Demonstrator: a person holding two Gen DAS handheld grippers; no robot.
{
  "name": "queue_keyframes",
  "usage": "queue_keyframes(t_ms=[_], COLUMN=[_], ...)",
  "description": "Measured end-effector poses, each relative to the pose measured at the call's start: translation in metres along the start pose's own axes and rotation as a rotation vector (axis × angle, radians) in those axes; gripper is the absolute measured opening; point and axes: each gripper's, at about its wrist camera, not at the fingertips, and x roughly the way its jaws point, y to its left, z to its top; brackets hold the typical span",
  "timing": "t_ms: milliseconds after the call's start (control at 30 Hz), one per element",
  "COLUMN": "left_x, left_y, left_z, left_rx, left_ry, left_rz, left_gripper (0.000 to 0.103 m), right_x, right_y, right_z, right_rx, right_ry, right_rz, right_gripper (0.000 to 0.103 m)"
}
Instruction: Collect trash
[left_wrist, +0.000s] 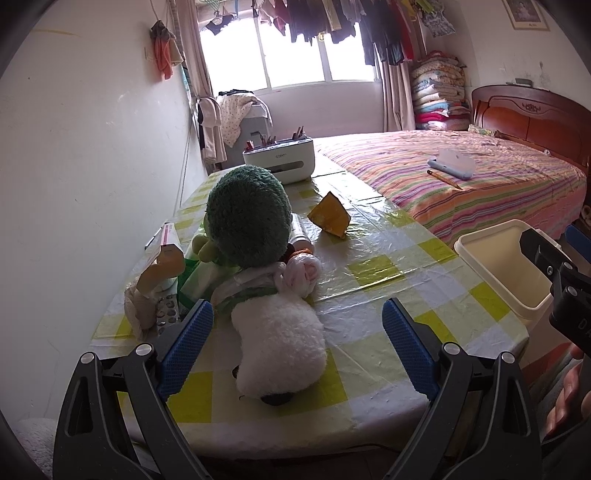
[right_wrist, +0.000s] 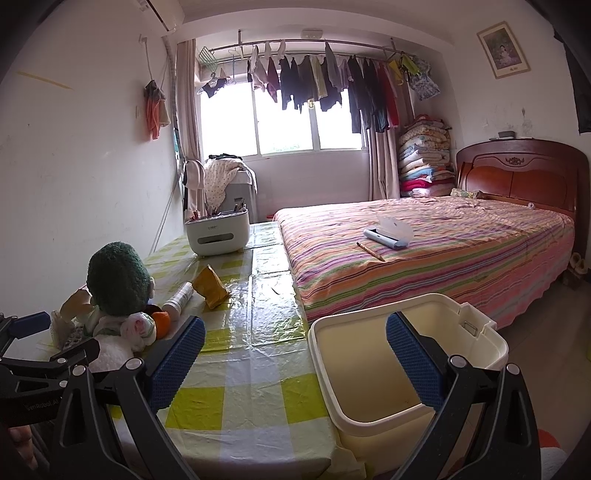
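A crumpled yellow wrapper (left_wrist: 330, 218) (right_wrist: 212, 288) lies mid-table. A balled pink-white plastic bag (left_wrist: 303, 273) (right_wrist: 138, 326) rests against a plush toy (left_wrist: 251, 225) with a green head and white body. A white tube (right_wrist: 179, 297) and a small orange (right_wrist: 161, 321) lie beside them. My left gripper (left_wrist: 297, 343) is open, its blue pads on either side of the toy's white body. My right gripper (right_wrist: 295, 360) is open over the table's right edge, one finger above the cream bin (right_wrist: 369, 308) (left_wrist: 480, 236), which looks empty.
The table (left_wrist: 373, 266) wears a yellow-green checked plastic cover. A white desk organizer (left_wrist: 279, 162) stands at its far end. A torn carton (left_wrist: 166, 258) and blister packs sit at the left by the wall. A striped bed (right_wrist: 443, 251) runs along the right.
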Motion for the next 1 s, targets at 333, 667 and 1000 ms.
queue_keyframes(t_ms=[333, 667, 1000], left_x=[0.002, 0.0027, 0.0024], left_y=[0.0017, 0.0065, 0.0077], left_z=[-0.0005, -0.0017, -0.0043], left_rx=[-0.012, -0.017, -0.013], left_ry=[0.014, 0.02, 0.031], left_rz=[-0.004, 0.001, -0.003], left_gripper=[0.091, 0.091, 0.091], right_x=[0.0001, 0.0017, 0.0012], right_y=[0.0004, 0.0044, 0.0088], right_z=[-0.0008, -0.001, -0.0006], right_rx=[0.001, -0.005, -0.018], right_ry=[0.005, 0.008, 0.005], right_rz=[0.007, 0.024, 0.029], right_gripper=[0.096, 0.096, 0.096])
